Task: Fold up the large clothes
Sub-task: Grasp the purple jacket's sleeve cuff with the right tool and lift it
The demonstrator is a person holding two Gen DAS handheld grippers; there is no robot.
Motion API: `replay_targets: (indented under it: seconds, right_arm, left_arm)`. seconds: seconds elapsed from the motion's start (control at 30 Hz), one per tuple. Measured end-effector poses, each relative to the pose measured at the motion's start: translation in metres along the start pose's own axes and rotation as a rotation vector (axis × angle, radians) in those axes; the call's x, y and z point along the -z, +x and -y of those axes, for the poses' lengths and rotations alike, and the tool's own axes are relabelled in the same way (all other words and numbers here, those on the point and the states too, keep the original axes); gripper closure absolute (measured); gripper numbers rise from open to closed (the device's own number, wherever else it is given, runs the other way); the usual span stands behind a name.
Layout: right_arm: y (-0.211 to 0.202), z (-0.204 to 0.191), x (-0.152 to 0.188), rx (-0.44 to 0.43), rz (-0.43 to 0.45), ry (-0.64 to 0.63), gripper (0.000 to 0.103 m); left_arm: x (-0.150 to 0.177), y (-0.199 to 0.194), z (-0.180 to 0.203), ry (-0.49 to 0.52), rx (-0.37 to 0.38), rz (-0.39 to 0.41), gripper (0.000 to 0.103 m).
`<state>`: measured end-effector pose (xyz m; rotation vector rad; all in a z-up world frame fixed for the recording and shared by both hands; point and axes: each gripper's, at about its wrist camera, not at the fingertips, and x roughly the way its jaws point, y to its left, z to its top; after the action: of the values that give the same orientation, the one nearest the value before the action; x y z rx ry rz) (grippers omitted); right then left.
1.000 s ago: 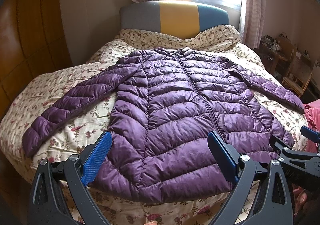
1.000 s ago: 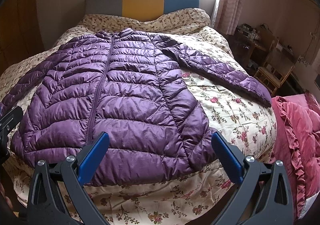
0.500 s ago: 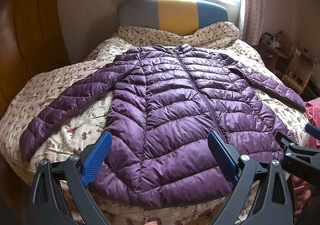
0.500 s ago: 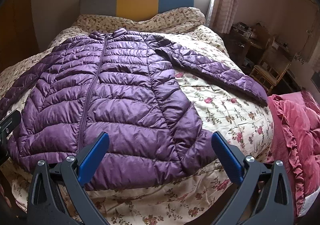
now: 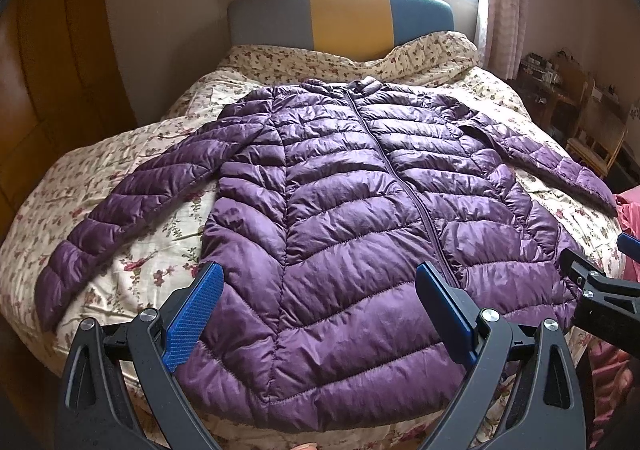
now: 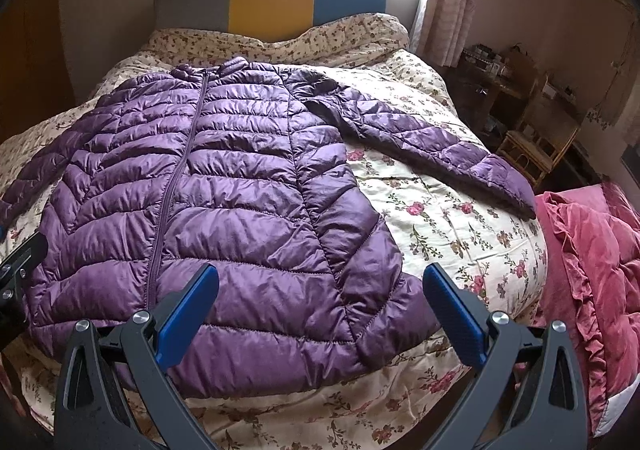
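A purple quilted puffer jacket (image 5: 340,209) lies flat and zipped on the floral bedspread (image 5: 132,262), collar toward the headboard, both sleeves spread out. It also shows in the right wrist view (image 6: 224,201). My left gripper (image 5: 320,310) is open and empty, held above the jacket's hem left of the zipper. My right gripper (image 6: 320,310) is open and empty above the hem's right corner; part of it shows at the right edge of the left wrist view (image 5: 600,290).
The bed has a grey, yellow and teal headboard (image 5: 340,17) under a window. A wooden wardrobe (image 5: 52,89) stands at the left. A pink ruffled quilt (image 6: 592,270) lies at the right. Wooden chairs and a cluttered desk (image 6: 532,121) stand beyond the bed's right side.
Both grippers have drawn back and up a little from the bed, so more of the jacket and bedspread is in view. Both stay open. The jacket has not moved.
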<state>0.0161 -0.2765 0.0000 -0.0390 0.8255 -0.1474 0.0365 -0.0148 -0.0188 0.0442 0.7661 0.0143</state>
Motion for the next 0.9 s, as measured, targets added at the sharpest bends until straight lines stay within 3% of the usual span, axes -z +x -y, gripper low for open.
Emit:
replay_targets:
  seconds: [0.33, 0.47, 0.57, 0.7, 0.9]
  right_arm:
    - [0.023, 0.006, -0.01, 0.01, -0.032, -0.003, 0.002]
    - [0.044, 0.028, -0.019, 0.011, -0.071, 0.04, 0.002]
    - [0.069, 0.067, -0.03, 0.049, -0.11, 0.124, 0.011]
    - [0.102, 0.132, -0.044, 0.159, -0.151, 0.219, 0.026]
    - [0.145, 0.248, -0.055, 0.282, -0.211, 0.467, 0.037]
  left_arm:
    - [-0.011, 0.018, 0.0, 0.004, 0.008, -0.03, 0.007]
    - [-0.023, 0.032, -0.001, -0.007, 0.074, -0.03, 0.003]
    - [-0.038, 0.048, -0.005, -0.03, 0.122, -0.025, 0.003]
    - [-0.06, 0.072, -0.007, -0.023, 0.127, -0.032, 0.003]
    - [-0.081, 0.113, -0.008, -0.024, 0.133, -0.077, 0.003]
